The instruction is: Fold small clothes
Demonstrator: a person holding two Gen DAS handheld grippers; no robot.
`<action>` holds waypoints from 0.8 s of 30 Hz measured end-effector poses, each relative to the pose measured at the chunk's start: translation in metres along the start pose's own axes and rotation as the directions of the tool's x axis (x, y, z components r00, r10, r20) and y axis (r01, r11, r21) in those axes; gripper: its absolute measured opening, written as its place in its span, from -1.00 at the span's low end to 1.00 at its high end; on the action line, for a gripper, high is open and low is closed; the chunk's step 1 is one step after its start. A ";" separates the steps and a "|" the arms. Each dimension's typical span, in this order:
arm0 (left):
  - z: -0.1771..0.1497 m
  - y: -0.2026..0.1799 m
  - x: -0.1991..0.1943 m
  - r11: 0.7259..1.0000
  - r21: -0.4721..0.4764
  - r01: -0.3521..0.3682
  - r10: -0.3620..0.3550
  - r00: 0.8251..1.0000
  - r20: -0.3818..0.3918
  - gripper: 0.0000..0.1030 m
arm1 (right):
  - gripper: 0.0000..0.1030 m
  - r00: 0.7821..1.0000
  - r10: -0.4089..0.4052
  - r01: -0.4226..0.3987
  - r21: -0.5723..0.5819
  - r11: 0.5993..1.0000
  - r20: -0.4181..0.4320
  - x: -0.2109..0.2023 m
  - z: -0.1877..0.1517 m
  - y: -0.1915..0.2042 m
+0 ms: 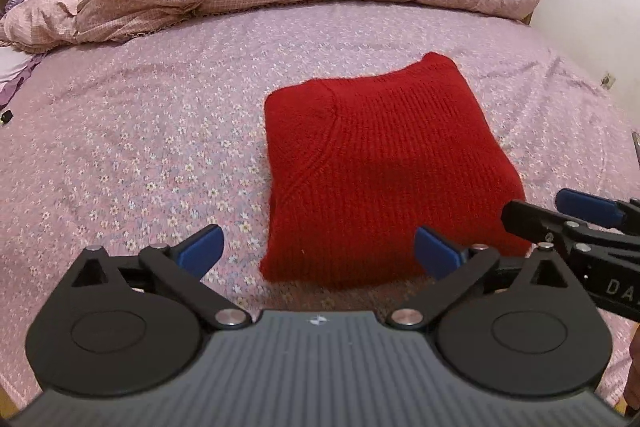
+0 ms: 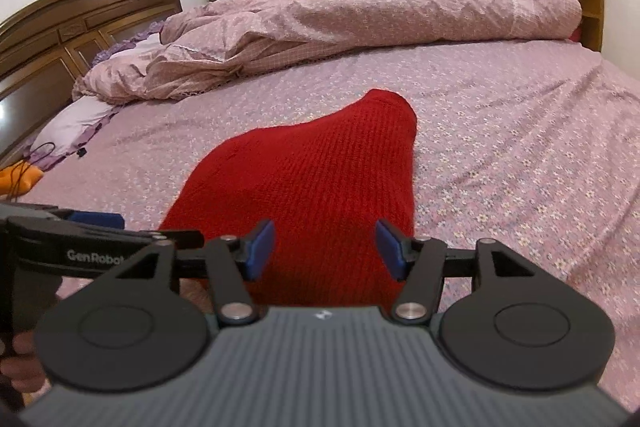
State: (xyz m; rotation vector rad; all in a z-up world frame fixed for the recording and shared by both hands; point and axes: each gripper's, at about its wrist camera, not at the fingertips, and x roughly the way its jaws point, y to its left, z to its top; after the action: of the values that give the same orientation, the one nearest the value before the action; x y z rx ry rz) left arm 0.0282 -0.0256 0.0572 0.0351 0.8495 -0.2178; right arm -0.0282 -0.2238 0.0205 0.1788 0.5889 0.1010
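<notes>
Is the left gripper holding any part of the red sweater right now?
No: the left gripper has its fingers spread wide with nothing between them, and the folded red sweater lies free on the bedsheet.

ribbed red knit sweater (image 1: 384, 163); matt floral cotton sheet (image 1: 160, 131); glossy wooden headboard (image 2: 80, 23).

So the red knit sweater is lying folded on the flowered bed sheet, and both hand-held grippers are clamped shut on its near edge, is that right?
Not quite. The red knit sweater does lie folded on the flowered bed sheet, but neither gripper is clamped on it. The left wrist view shows the left hand-held gripper open, and the right wrist view shows the right hand-held gripper open, holding nothing.
</notes>
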 end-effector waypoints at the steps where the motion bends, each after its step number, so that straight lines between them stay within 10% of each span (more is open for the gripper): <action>1: -0.001 -0.002 -0.001 1.000 0.000 0.002 -0.002 1.000 -0.010 1.00 | 0.42 1.000 -0.004 0.004 0.009 1.000 -0.005 -0.002 0.000 0.000; 24: -0.017 -0.019 0.016 1.000 -0.004 -0.027 0.026 0.987 -0.157 1.00 | 0.55 0.996 -0.023 0.030 0.079 0.996 -0.092 -0.004 -0.027 -0.013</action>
State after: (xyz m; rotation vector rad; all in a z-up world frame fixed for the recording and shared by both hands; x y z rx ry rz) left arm 0.0224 -0.0449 0.0348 0.0582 1.0058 -0.1892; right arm -0.0462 -0.2337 -0.0021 0.2448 0.6861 0.0603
